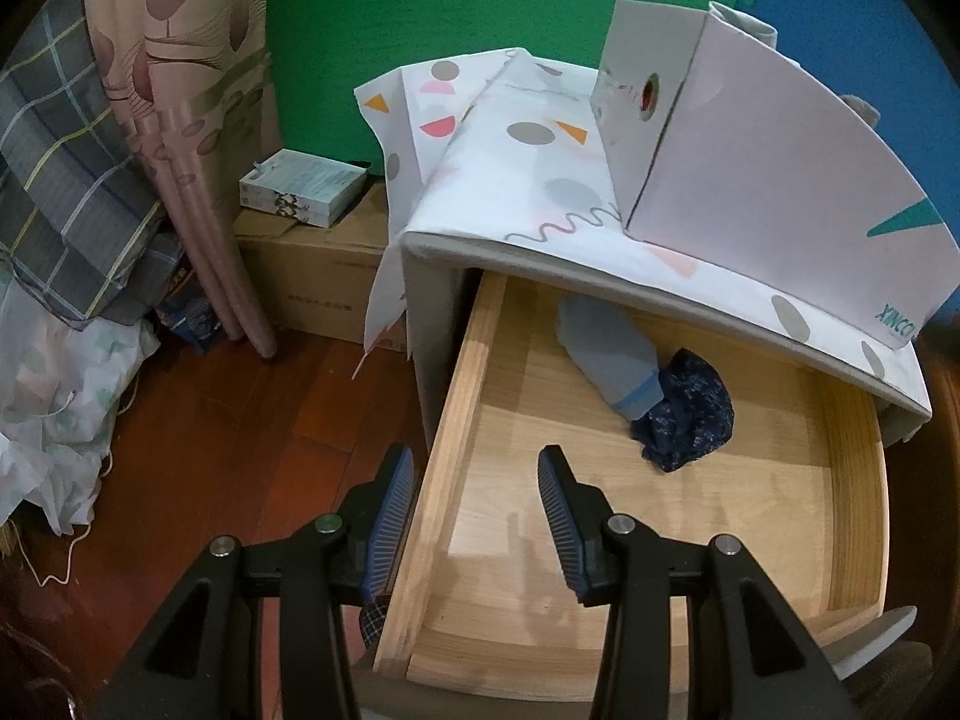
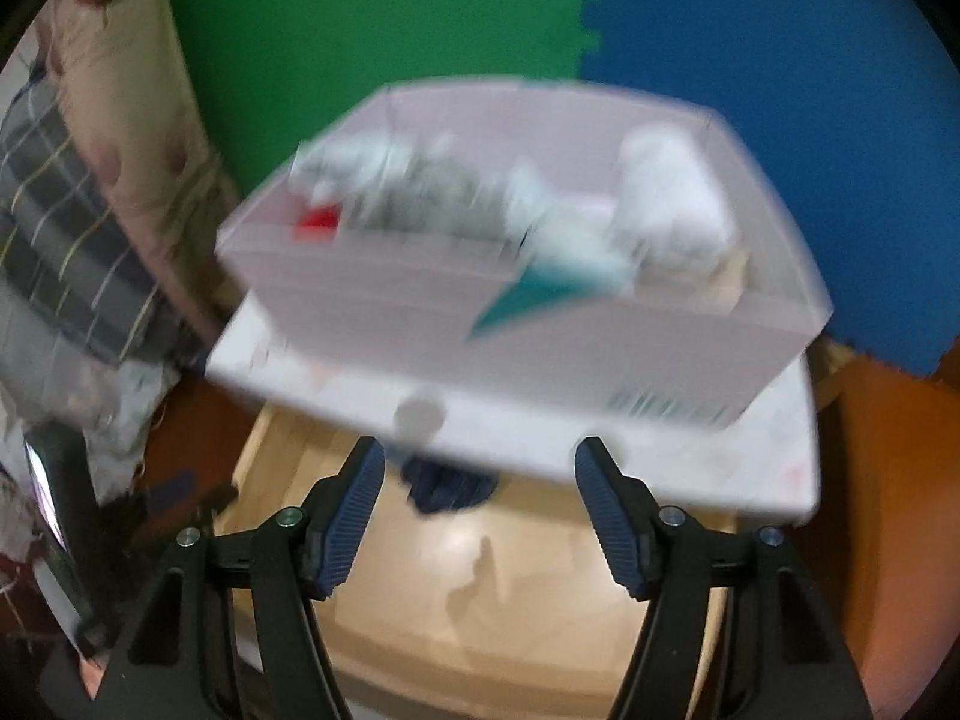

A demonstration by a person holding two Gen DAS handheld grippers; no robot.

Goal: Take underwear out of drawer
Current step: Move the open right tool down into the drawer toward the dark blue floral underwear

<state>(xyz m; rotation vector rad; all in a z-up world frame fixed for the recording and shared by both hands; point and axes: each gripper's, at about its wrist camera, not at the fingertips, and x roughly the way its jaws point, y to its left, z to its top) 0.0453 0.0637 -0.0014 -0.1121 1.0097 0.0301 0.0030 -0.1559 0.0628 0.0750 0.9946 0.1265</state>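
My left gripper [image 1: 477, 462] hangs with its ribbed blue fingers [image 1: 561, 507] parted and nothing between them. One finger sits outside the left wall of the drawer [image 1: 438, 468], the other over the bare wooden floor inside, so the wall runs up through the gap without either pad touching it. My right gripper [image 2: 480, 459] also stands wide with its pads bare. Its view is smeared, and those fingers [image 2: 609, 510] frame the drawer bottom from above.

Past my left fingers, well apart from them, lies the dark blue patterned underwear [image 1: 690, 417], a crumpled bunch toward the back right of the drawer floor. It is bunched too tightly to show a clear front or waistband. The heap runs roughly from lower left to upper right in the left view. In the right view it shows as a dark blur [image 2: 447, 483] just under the cabinet's top edge, between my two fingers but farther off.

Touching the bunch on its upper left is a grey sock [image 1: 606, 354] with a lighter blue cuff. Its long axis slants from the shadowed back of the drawer down toward the underwear, cuff end against it.

Above the drawer, a patterned cloth [image 1: 498, 132] drapes the cabinet top, and a pale cardboard box [image 1: 774, 162] stands on it holding whitish bundles. To the left, a brown carton [image 1: 312, 276] sits on the red wood floor [image 1: 228, 420].
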